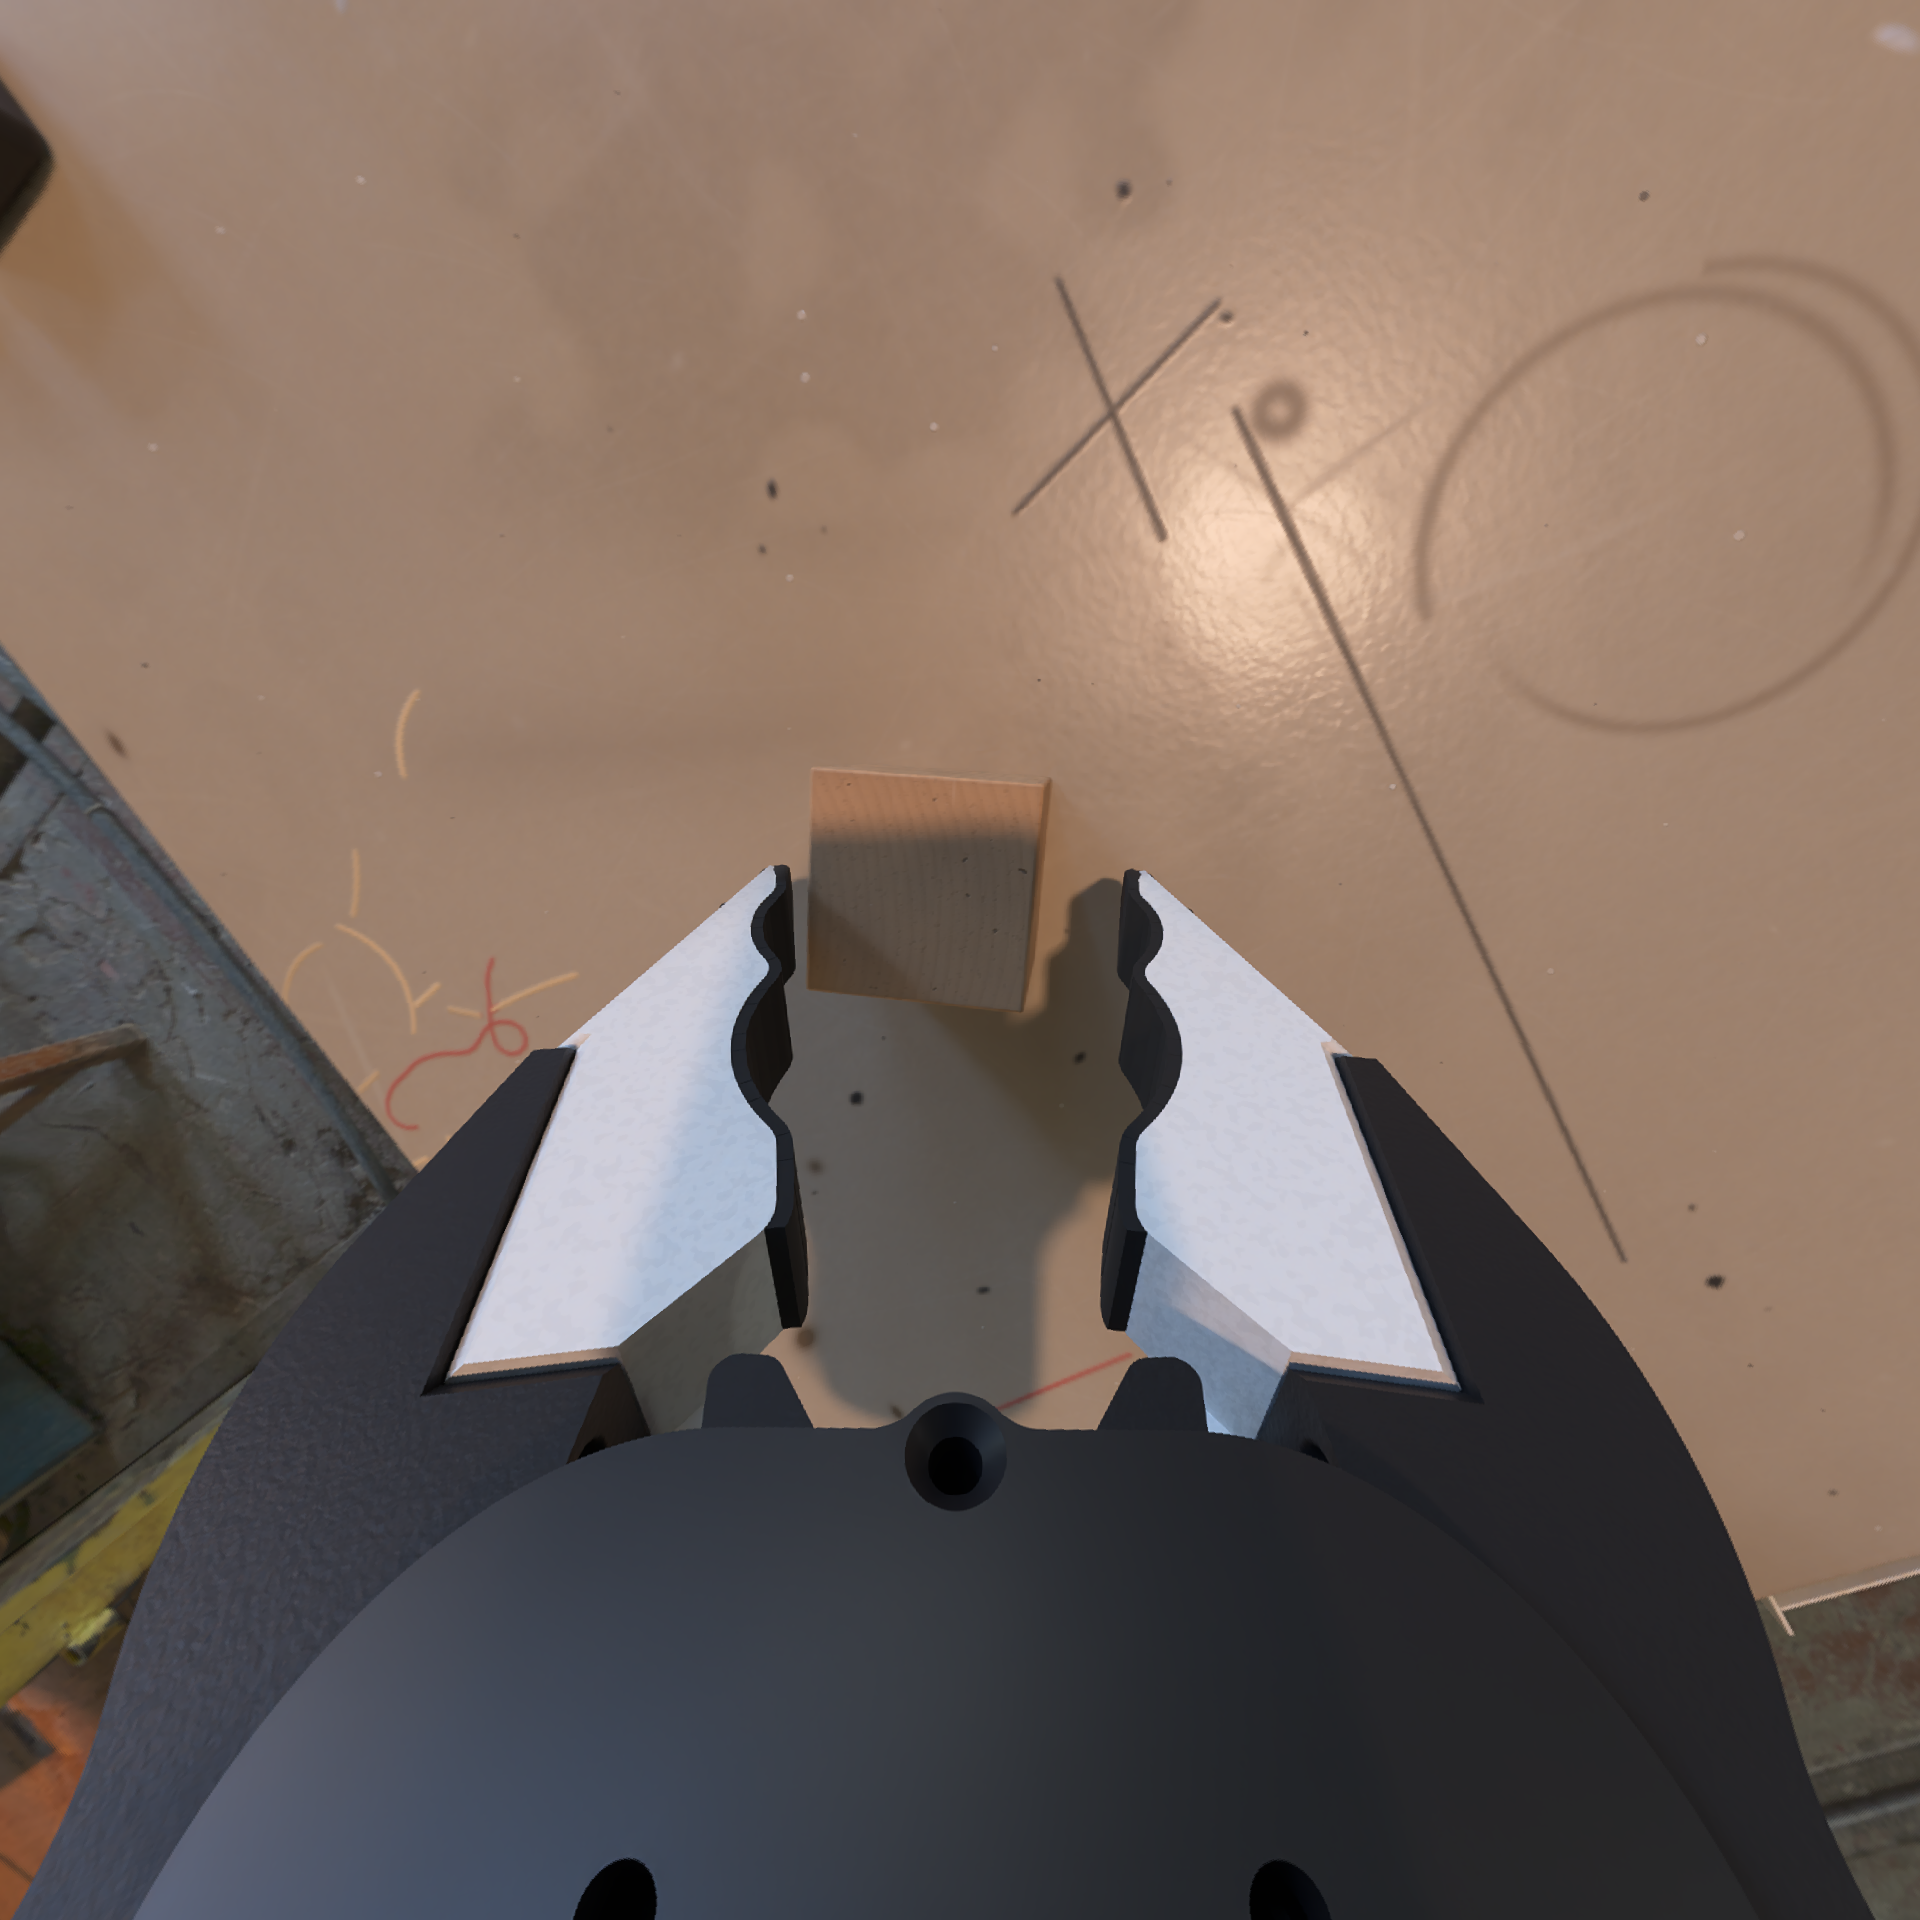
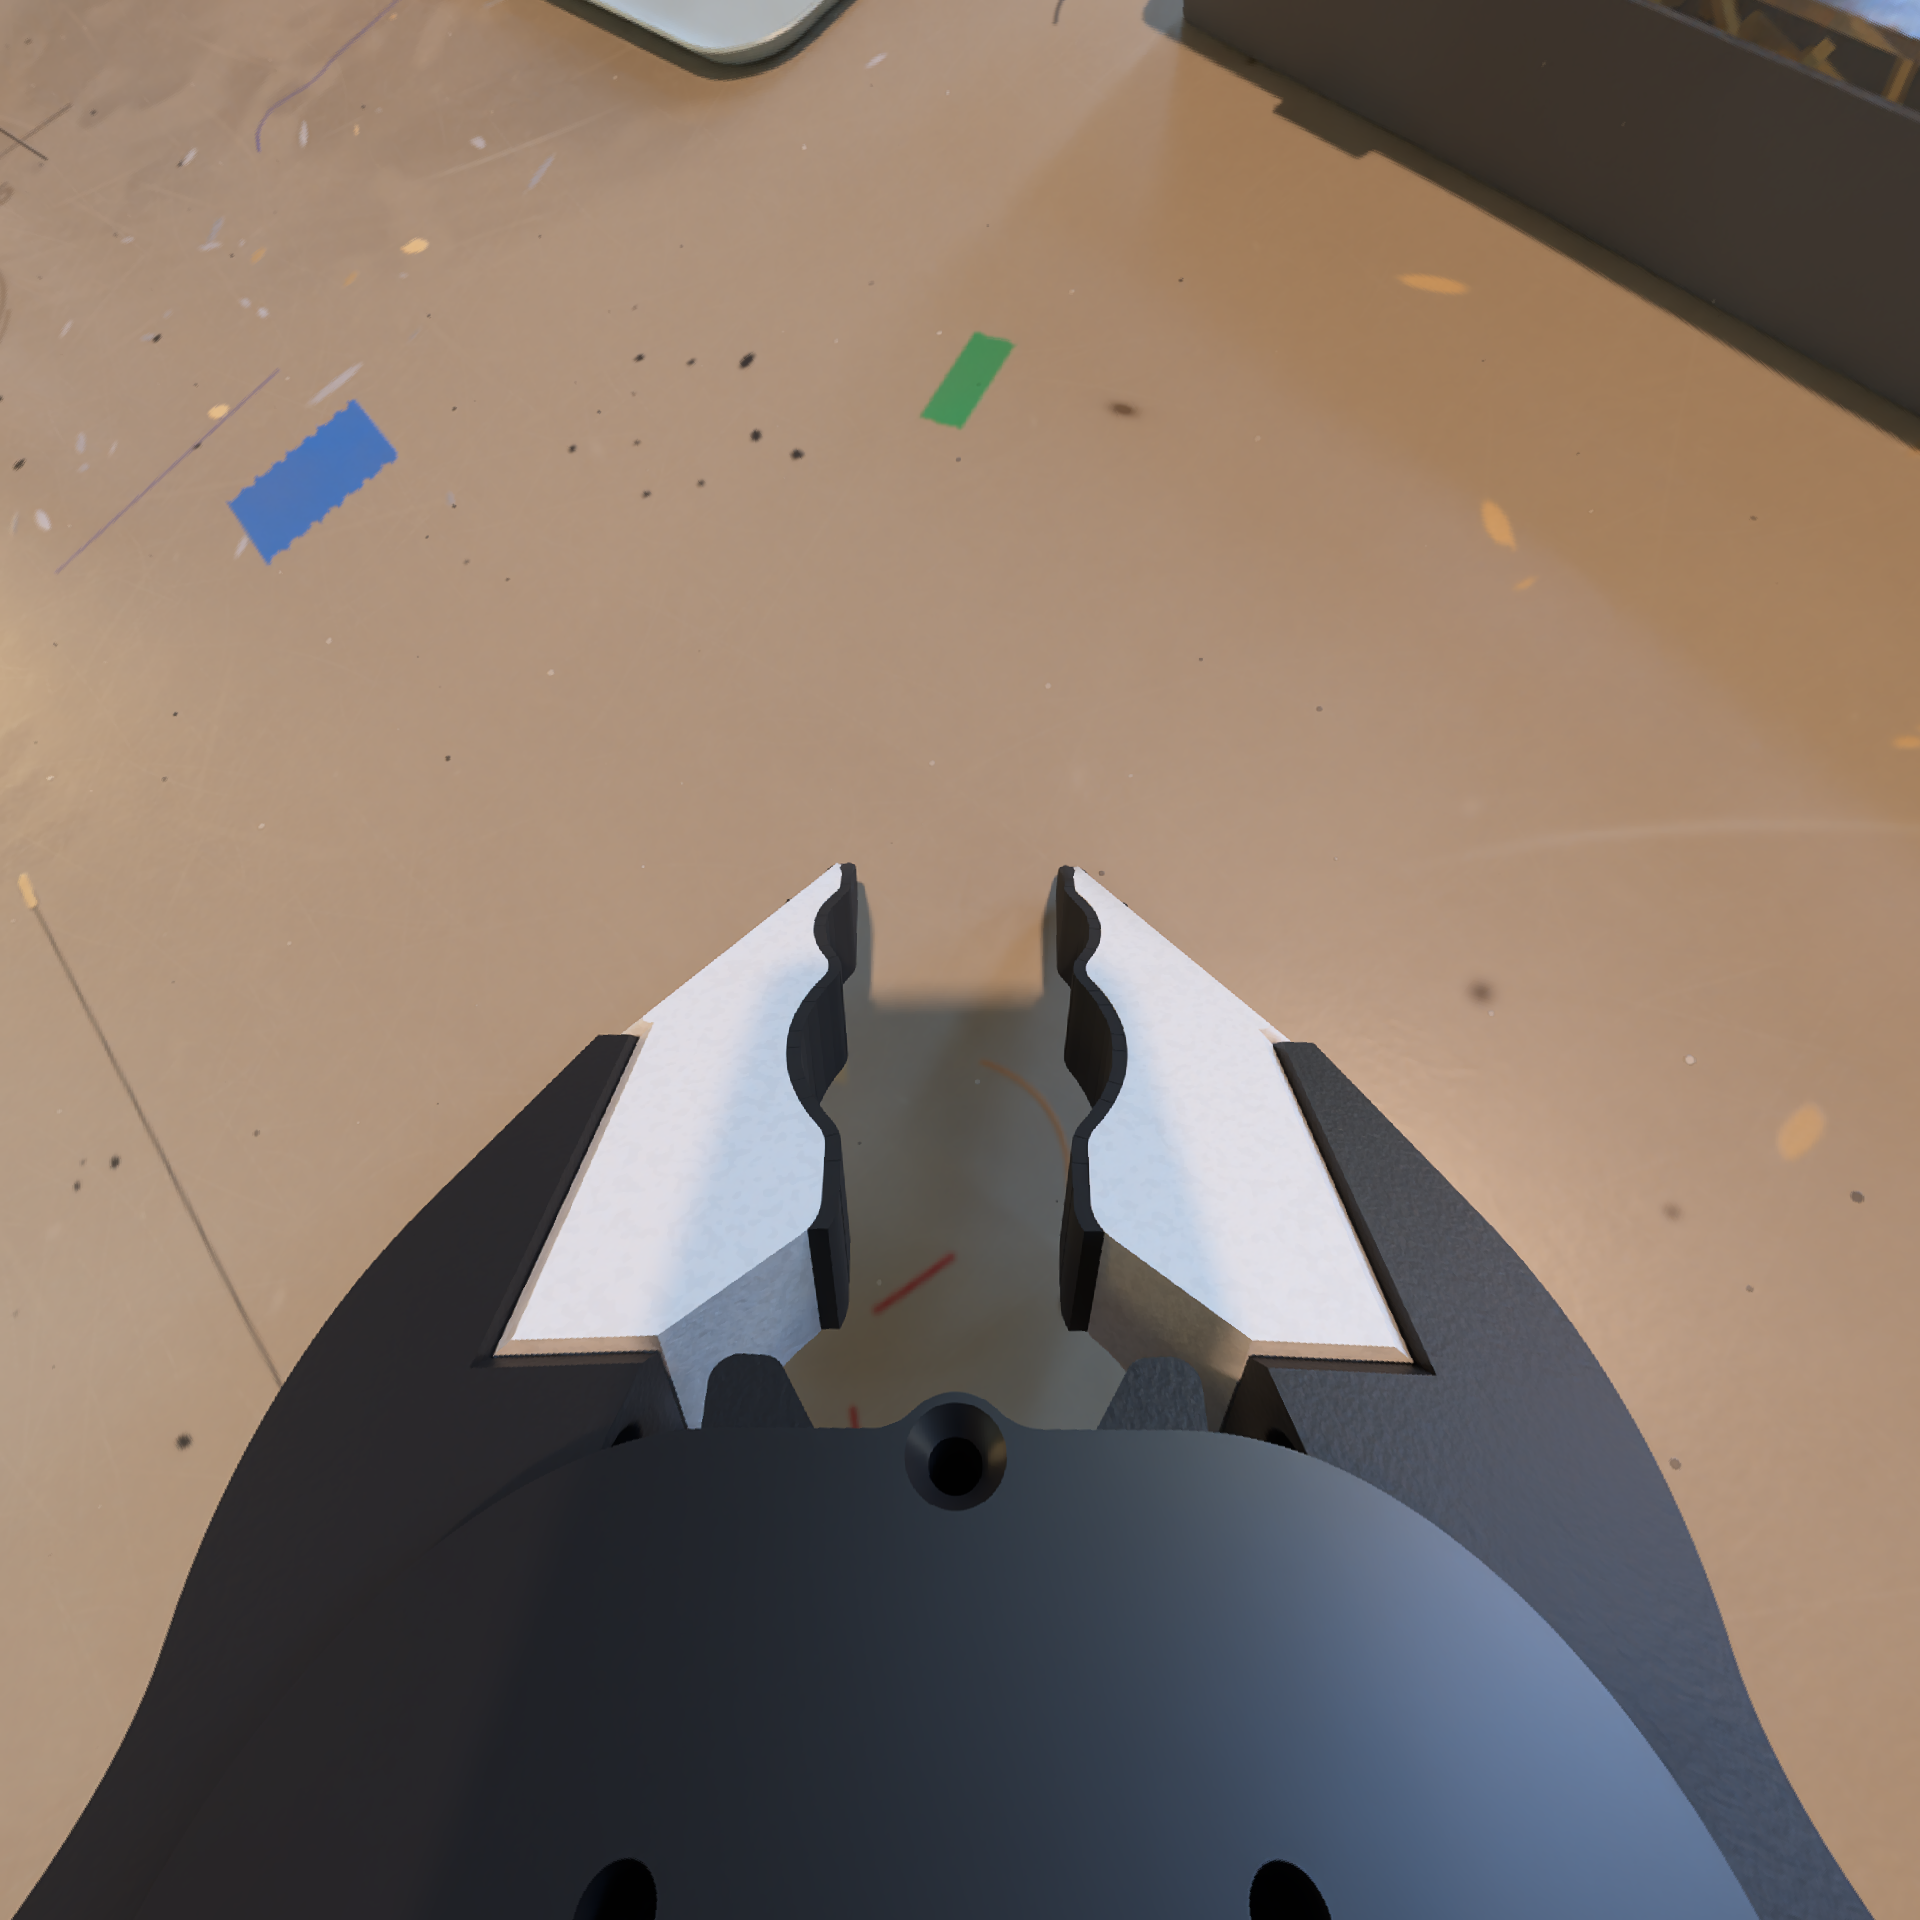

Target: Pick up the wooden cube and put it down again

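The wooden cube (image 1: 925, 894) is light brown and sits on the tan table (image 1: 623, 468). In the left wrist view it lies between my fingertips, closer to the left fingertip, with a wider gap at the right one. My left gripper (image 1: 956, 883) is open around it, jaws wide apart. My right gripper (image 2: 956, 878) is open and empty above bare table (image 2: 956, 675). The cube does not show in the right wrist view.
The table edge runs along the left of the left wrist view, with a grimy floor (image 1: 125, 1039) below. In the right wrist view lie a blue tape piece (image 2: 312, 480) and a green tape piece (image 2: 966, 379). A dark box (image 2: 1662, 177) stands far right, a pale object (image 2: 727, 21) at the top.
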